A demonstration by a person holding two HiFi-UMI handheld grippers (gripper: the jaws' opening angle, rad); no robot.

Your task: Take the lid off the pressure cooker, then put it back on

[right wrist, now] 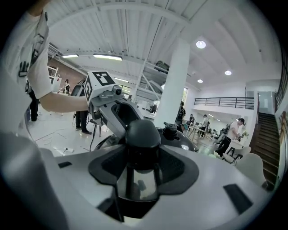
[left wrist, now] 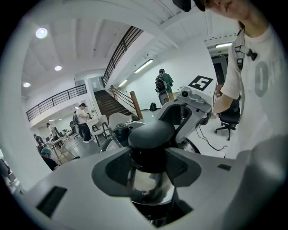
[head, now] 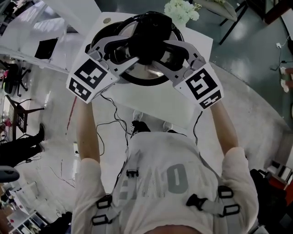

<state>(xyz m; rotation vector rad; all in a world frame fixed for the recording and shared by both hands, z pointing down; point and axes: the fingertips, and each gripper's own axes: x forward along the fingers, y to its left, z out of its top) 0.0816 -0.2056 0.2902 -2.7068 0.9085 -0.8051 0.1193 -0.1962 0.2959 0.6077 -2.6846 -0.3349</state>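
The pressure cooker lid [head: 151, 73], shiny steel with a black rim, is held high above the white table [head: 183, 112], close to the head camera. Its black knob [head: 153, 32] is clamped from both sides. My left gripper [head: 132, 49] is shut on the knob from the left and my right gripper [head: 168, 50] from the right. In the left gripper view the knob [left wrist: 150, 134] sits between the grey pads, with the right gripper [left wrist: 186, 108] facing across it. The right gripper view shows the same knob [right wrist: 142, 134] pinched, and a small black valve [right wrist: 171, 129] behind it. The pot is hidden under the lid.
A bunch of white flowers [head: 183, 10] stands at the table's far edge. Cables [head: 114, 123] trail over the floor by the table's near side. Chairs [head: 18, 114] and several people [left wrist: 83, 119] are farther off in the hall, near a staircase [left wrist: 108, 101].
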